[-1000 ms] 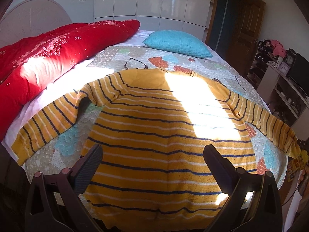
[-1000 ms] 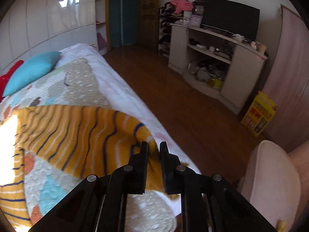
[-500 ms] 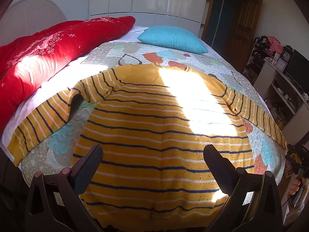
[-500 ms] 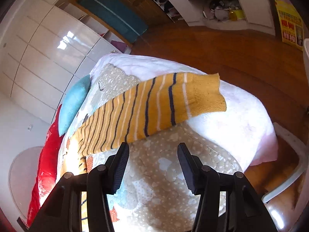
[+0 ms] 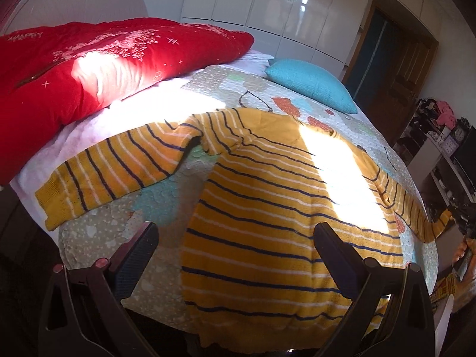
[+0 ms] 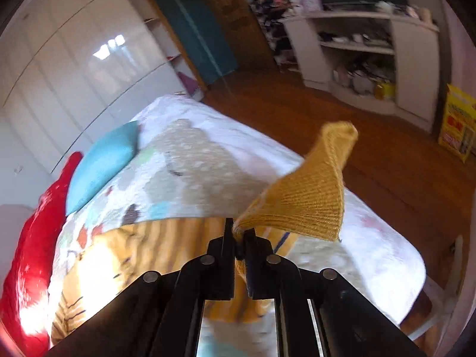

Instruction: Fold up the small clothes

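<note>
A yellow sweater with dark and white stripes lies flat on the bed, its left sleeve stretched out to the left. My left gripper is open and empty, above the hem near the bed's front edge. My right gripper is shut on the right sleeve's cuff and holds it lifted above the bed. In the left wrist view the right gripper shows at the far right with the sleeve end.
A patterned quilt covers the bed. A red duvet lies along the left side and a blue pillow at the head. A wood floor, white shelves and a yellow box are to the right.
My right gripper has shut on the right sleeve's cuff and lifted it off the bed. My left gripper has shifted left, still open.
</note>
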### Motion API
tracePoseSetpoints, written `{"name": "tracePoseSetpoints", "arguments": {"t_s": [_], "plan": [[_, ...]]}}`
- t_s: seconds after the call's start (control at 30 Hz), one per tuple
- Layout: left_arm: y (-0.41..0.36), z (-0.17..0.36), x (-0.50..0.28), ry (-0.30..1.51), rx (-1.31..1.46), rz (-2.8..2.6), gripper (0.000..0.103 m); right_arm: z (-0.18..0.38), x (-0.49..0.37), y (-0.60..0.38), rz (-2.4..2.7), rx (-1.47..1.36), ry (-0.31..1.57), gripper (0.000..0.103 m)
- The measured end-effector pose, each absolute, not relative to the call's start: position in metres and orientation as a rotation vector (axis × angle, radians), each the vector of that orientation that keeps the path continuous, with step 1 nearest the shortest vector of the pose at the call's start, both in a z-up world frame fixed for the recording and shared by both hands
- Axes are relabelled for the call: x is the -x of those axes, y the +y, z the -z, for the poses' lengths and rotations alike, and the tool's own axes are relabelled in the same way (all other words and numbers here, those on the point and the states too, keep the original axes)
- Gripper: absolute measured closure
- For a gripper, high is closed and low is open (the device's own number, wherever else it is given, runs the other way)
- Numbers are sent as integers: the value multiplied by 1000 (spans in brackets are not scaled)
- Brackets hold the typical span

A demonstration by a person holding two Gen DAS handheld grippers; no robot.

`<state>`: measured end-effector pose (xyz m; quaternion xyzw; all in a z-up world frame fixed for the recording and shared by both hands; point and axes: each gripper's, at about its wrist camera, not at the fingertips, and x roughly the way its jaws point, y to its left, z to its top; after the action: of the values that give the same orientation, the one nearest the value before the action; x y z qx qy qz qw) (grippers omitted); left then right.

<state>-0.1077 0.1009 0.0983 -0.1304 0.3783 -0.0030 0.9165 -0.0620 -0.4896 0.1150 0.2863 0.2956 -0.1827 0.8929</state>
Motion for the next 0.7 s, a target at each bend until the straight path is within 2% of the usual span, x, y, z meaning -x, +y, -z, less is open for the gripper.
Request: {"name": "tracePoseSetpoints", "arguments": {"t_s": [0.1, 0.2, 0.3, 0.43, 0.57, 0.7], "plan": [[132, -95, 115, 763, 328, -31, 0, -150, 7, -397, 191, -461, 619, 96], [162, -93, 123, 746, 380, -77, 0, -156, -46, -293, -6, -360, 663, 96], [191, -86, 132, 735, 427, -132, 0, -137, -92, -188, -178, -271, 730, 96], [228, -72, 145, 736, 489, -203, 0, -77, -131, -68, -324, -64, 871, 96], [255, -58, 160, 741, 533, -260, 0, -17, -140, -18, -350, 105, 1002, 88], [277, -44, 169, 750, 585, -307, 0, -13, -131, 1, -355, 207, 964, 67]]}}
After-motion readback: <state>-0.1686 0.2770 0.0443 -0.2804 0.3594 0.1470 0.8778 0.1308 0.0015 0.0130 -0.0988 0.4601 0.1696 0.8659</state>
